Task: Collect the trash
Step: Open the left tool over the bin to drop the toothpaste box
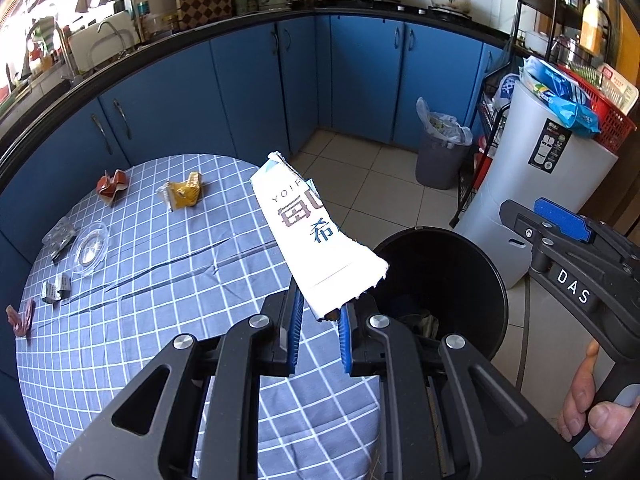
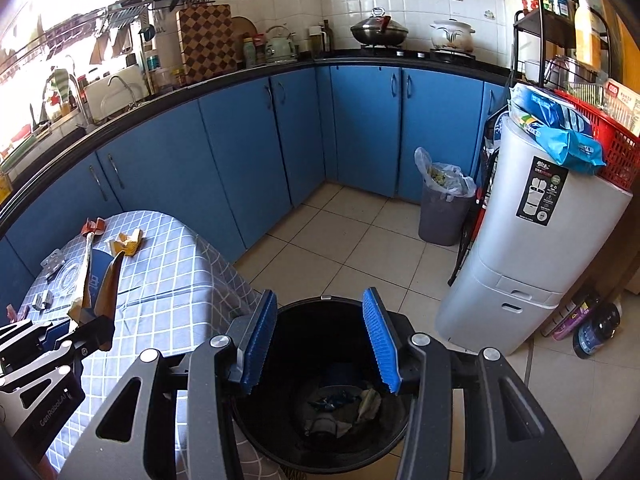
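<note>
Left gripper (image 1: pixel 318 334) clamped tight on the bottom edge of a flattened white carton (image 1: pixel 316 232), torn at both ends, blue and brown print on its face. Carton stuck up and away from the jaws, hanging over the table edge right next to the black bin (image 1: pixel 496 292). Right gripper (image 2: pixel 322 342) held roughly half open with nothing between the blue pads (image 2: pixel 260 342), poised straight above the bin's mouth, some crumpled scraps already down in the bottom. Still sitting on the checked tablecloth (image 1: pixel 168 320): a yellow wrapper (image 1: pixel 186 194), a red-brown wrapper (image 1: pixel 113 185), a clear plastic dish (image 1: pixel 90 249), a few small foil bits (image 1: pixel 56 290). Another grey bin (image 1: pixel 440 160) with a bag liner over by the blue cabinets (image 1: pixel 360 76).
</note>
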`<state>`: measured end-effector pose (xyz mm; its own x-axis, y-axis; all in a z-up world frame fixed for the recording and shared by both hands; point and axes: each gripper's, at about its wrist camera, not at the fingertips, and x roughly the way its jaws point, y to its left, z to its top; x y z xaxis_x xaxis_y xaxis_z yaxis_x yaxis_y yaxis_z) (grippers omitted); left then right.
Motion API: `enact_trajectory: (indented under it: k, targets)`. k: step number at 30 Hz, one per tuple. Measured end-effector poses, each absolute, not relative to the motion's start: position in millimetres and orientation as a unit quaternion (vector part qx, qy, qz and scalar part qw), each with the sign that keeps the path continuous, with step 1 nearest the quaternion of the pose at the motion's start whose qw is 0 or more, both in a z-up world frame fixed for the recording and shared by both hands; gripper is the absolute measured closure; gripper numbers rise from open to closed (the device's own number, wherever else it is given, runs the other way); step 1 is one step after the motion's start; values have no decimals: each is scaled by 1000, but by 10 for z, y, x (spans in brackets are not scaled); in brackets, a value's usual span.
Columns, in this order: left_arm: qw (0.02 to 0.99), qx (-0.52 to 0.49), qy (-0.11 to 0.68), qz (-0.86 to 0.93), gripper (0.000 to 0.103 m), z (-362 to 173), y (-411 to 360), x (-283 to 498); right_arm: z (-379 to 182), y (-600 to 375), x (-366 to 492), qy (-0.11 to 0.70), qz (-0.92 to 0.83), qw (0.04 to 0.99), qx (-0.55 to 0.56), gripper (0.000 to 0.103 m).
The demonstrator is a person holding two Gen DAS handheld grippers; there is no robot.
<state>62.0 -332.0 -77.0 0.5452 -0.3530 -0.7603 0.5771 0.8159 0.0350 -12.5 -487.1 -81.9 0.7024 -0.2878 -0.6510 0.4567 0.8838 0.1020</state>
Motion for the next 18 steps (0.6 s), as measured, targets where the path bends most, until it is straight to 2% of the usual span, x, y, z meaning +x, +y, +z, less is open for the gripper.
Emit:
enact_trajectory:
  k: [18]
  targets:
    - [845, 166, 387, -329, 86, -767, -3982, 541, -951, -5292, -371, 318, -265, 897, 155, 59]
